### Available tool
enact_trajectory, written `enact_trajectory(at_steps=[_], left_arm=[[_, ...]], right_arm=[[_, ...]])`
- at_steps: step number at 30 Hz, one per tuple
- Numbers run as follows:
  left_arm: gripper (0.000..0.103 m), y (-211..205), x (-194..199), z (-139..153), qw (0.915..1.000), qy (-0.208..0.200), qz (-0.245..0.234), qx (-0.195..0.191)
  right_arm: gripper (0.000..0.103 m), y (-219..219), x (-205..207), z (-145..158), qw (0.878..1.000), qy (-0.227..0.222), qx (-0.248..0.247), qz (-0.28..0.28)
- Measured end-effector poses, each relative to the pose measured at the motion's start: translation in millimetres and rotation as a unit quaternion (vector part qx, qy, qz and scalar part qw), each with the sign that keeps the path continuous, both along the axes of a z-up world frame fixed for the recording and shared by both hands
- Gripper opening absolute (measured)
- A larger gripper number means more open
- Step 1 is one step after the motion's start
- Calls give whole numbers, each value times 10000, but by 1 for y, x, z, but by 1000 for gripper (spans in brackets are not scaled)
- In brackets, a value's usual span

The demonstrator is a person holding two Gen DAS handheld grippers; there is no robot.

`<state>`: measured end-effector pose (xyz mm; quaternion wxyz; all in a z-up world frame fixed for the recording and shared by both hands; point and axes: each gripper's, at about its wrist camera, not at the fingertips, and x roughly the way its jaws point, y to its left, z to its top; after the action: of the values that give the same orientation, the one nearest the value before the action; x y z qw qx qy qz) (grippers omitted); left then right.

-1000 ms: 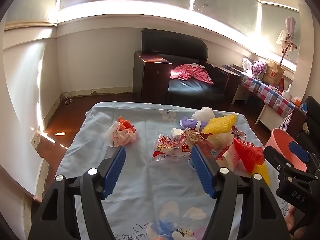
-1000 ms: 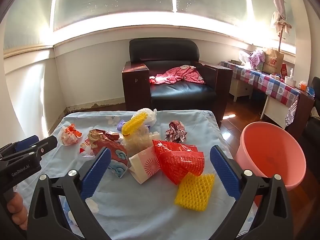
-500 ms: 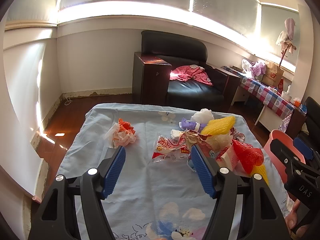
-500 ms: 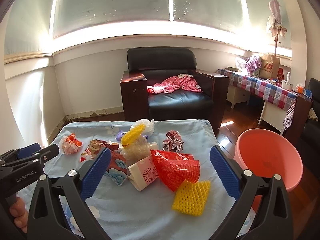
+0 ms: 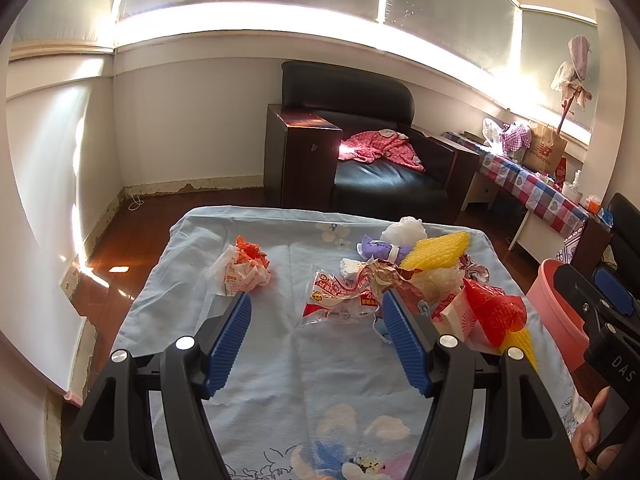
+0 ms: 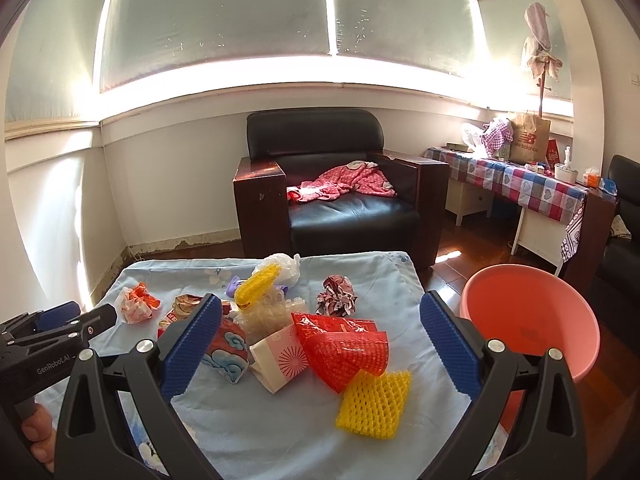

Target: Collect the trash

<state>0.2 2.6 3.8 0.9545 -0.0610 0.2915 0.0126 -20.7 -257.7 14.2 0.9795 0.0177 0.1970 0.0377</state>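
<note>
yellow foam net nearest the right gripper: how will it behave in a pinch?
The yellow foam net is open mesh, so probably very light and squashy. It lies flat on the blue cloth, so it will likely flop and may slide before lifting.

A lived-in home sitting room is being shown. A black leather armchair (image 6: 336,184) is being used as the landmark: a pink dotted garment (image 6: 344,182) is lying on its seat, a side table under a checked cloth (image 6: 520,184) is standing to its right, and frosted windows (image 6: 216,20) are running above it.
</note>
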Motion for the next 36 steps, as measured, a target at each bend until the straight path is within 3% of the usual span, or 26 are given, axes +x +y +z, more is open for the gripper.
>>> enact_trajectory(at_steps=[36], left_arm=[[65, -4, -5, 3, 9999, -27, -96, -122]], right_arm=[[100, -17, -2, -5, 9999, 21, -11, -109]])
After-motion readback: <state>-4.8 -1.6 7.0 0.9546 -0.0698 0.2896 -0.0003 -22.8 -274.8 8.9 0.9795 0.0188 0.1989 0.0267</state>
